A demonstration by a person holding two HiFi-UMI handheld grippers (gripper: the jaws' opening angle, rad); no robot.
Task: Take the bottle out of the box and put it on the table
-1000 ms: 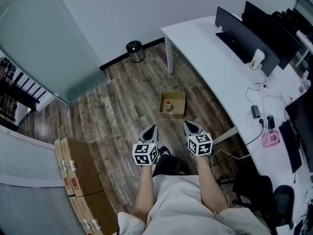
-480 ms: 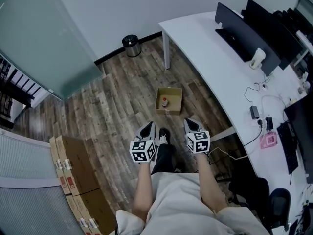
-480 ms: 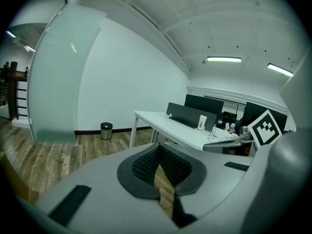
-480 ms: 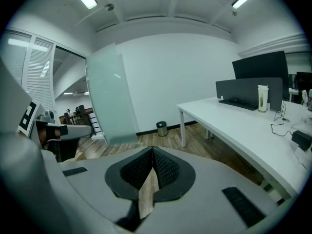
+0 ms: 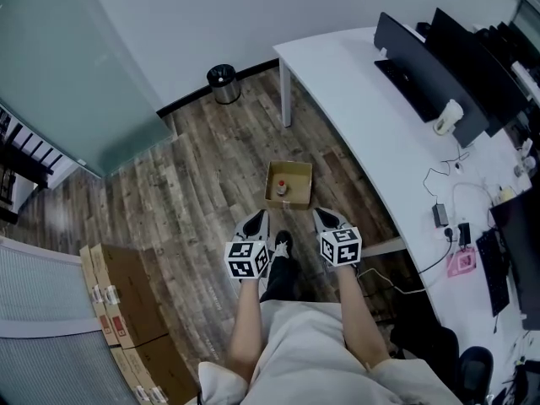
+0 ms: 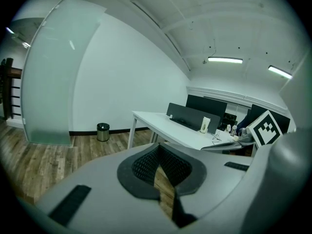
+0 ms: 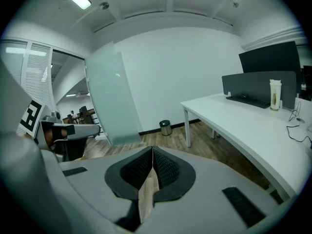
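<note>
A small open cardboard box (image 5: 288, 184) sits on the wood floor beside the white table (image 5: 371, 108). Inside it stands a small bottle (image 5: 282, 187) with a red cap. My left gripper (image 5: 257, 221) and right gripper (image 5: 324, 218) hover side by side just short of the box, both pointing toward it. Both are shut with nothing between the jaws. In the left gripper view the left gripper (image 6: 159, 156) has its tips pressed together. The right gripper (image 7: 152, 160) looks the same in its own view. The box is hidden behind the jaws in both gripper views.
Monitors (image 5: 426, 66), a white cup (image 5: 449, 116), cables and a pink object (image 5: 463, 262) lie on the table. A round bin (image 5: 223, 83) stands by the wall. Stacked cartons (image 5: 122, 306) stand at the left. A frosted glass panel (image 5: 76, 66) rises at the far left.
Both grippers and the person have moved forward toward the box, which now lies closer in front of the jaws. Both grippers stay shut.
</note>
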